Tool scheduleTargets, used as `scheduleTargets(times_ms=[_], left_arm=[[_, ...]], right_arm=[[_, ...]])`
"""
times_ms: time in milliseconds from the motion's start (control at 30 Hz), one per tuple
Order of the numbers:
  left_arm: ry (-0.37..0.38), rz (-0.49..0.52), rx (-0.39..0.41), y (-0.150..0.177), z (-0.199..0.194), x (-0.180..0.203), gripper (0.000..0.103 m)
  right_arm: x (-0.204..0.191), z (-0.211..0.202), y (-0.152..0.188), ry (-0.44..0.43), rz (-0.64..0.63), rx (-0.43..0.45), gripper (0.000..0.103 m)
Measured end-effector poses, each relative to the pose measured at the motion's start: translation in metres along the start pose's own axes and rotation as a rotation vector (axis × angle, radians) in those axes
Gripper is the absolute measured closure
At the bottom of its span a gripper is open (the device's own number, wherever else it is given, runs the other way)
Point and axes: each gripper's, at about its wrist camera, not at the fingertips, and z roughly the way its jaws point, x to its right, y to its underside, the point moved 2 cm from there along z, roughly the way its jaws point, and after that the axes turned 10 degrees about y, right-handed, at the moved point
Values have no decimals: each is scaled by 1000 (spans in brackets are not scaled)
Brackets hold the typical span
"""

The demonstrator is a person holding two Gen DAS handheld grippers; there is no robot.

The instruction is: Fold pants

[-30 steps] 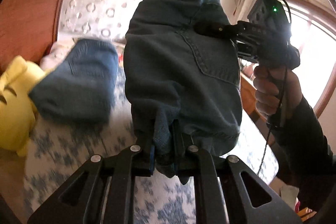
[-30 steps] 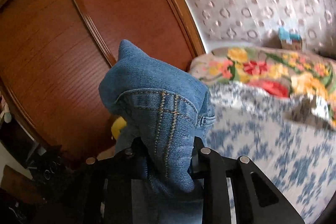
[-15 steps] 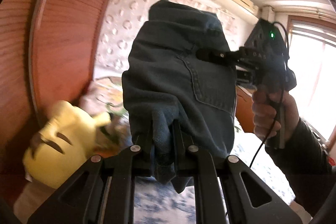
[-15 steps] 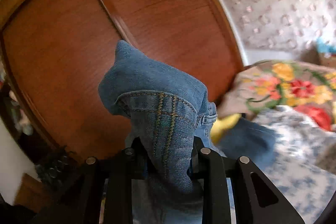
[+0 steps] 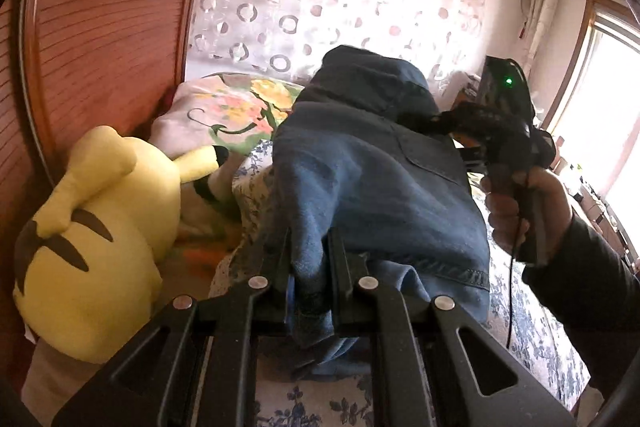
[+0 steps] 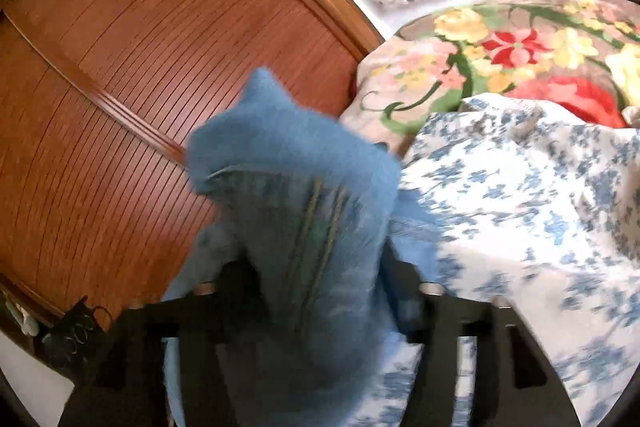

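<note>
The blue denim pants (image 5: 372, 179) hang bunched between my two grippers above the bed. My left gripper (image 5: 310, 259) is shut on a fold of the denim. In the left wrist view the right gripper (image 5: 448, 119) grips the far side of the pants near the back pocket, with the person's hand on its handle. In the right wrist view my right gripper (image 6: 316, 267) is shut on a stitched seam of the pants (image 6: 296, 163); that view is blurred by motion.
A yellow plush toy (image 5: 100, 227) lies at the left by the wooden wardrobe (image 6: 120, 67). A floral blanket (image 6: 500, 55) lies at the bed's head, and the blue-flowered white sheet (image 6: 520, 195) covers the bed. A window (image 5: 616, 107) is at the right.
Both grippers have swung down with the pants still held. The views have tilted from wall and ceiling toward the bed, and the plush toy and sheet now show larger.
</note>
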Motion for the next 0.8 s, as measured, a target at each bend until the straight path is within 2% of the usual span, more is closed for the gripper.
scheduleTargets(times_ms=[167, 300, 367, 433, 533, 633, 733, 800], left_arm=[[-19, 2, -10, 1, 7, -4, 90], [-35, 2, -15, 1, 3, 0, 89], [-44, 7, -20, 2, 2, 3, 89], [-45, 3, -26, 3, 2, 2, 90], [-49, 1, -26, 6, 0, 3, 89], [-47, 9, -15, 6, -4, 6, 89], [-60, 19, -3, 4, -13, 14, 89], [-70, 31, 17, 2, -24, 20, 89]], right_arm=[[-11, -25, -4, 80, -69, 14, 35], [-46, -74, -9, 210, -167, 96, 35], [-61, -90, -4, 260, -212, 168, 36], [-78, -96, 8, 336, -272, 213, 60], [-82, -73, 14, 365, -282, 164, 65], [-81, -57, 20, 446, -306, 144, 65], [-80, -69, 25, 440, -267, 161, 65], [-97, -91, 27, 437, -272, 182, 65]])
